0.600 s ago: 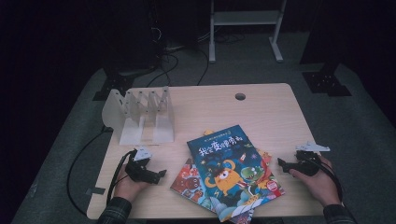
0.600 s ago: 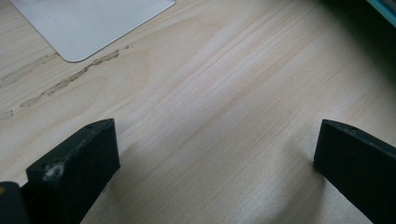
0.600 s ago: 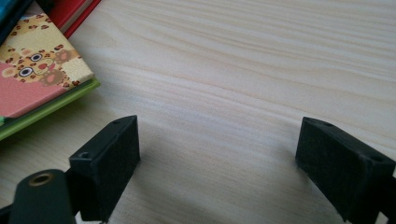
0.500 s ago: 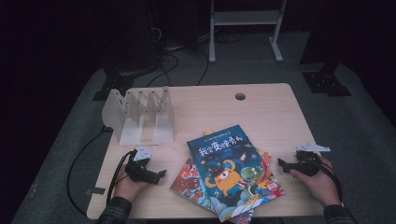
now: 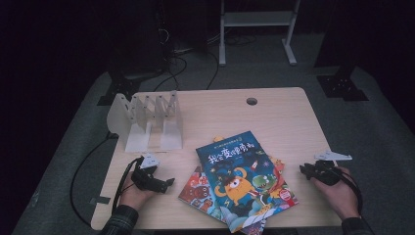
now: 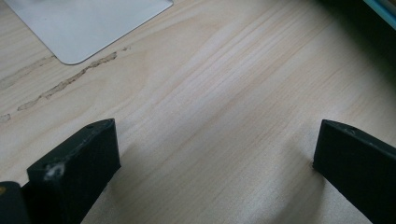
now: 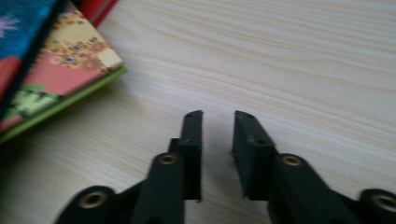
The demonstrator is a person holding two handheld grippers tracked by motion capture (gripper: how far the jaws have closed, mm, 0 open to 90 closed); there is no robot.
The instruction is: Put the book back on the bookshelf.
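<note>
Both claws rest on the table flanking the picture books

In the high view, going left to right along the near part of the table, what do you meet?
Left claw → pile of picture books → right claw.

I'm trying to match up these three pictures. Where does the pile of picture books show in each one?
High view: the pile of picture books lies at bottom centre, between both grippers.
Left gripper view: a dark edge with a blue sliver at the top right corner, probably the pile.
Right gripper view: upper left.
Shared landmark: the pale wooden tabletop.
</note>
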